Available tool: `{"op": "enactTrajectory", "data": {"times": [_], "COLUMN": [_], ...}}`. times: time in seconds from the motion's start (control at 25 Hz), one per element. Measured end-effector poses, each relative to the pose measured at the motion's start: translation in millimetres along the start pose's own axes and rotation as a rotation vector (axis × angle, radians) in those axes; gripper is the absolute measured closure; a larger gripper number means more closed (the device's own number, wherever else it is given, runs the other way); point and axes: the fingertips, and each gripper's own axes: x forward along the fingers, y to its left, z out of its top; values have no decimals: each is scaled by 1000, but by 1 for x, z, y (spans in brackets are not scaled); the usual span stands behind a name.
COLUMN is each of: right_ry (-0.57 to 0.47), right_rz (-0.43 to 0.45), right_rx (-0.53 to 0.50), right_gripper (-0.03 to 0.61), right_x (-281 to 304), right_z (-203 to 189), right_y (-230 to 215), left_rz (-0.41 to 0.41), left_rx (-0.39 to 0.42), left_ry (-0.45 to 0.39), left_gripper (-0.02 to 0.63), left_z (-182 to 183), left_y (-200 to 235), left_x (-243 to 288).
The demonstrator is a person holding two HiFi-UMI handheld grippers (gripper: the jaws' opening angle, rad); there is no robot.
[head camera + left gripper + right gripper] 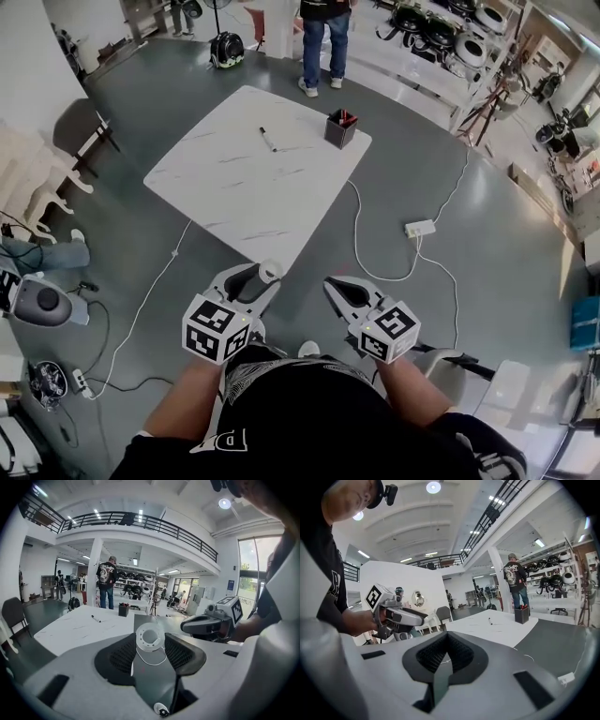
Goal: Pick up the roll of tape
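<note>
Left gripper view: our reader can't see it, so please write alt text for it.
The left gripper clamps a white roll of tape between its dark pads. Behind it stands a white table with a pen and a black holder; the right gripper shows at right.

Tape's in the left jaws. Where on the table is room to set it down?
The table is bare across its near half, from the marker to the corner nearest the roll of tape, and along its left side. Only the far right corner is taken, by the pen holder.
</note>
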Motion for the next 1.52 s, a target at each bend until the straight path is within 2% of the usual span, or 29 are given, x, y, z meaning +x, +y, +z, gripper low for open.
{"op": "enactTrajectory", "data": {"times": [0.2, 0.4, 0.88, 1.52], "right_ry": [-6, -2, -21, -17], "right_rz": [24, 13, -30, -87], "right_rx": [-12, 3, 23, 25], "right_gripper": [575, 575, 575, 575], "right_x": [-2, -8, 12, 31], "right_z": [-1, -8, 12, 14], "right_y": [5, 7, 24, 39], "left_rz": [42, 51, 0, -32], "left_rx": [-31, -35, 0, 37], "left_ry": [0, 4, 19, 17], "left_gripper": [413, 413, 413, 413], "left_z": [-14, -21, -9, -11], "left_y": [-4, -7, 10, 36], "left_x": [-11, -17, -35, -58]}}
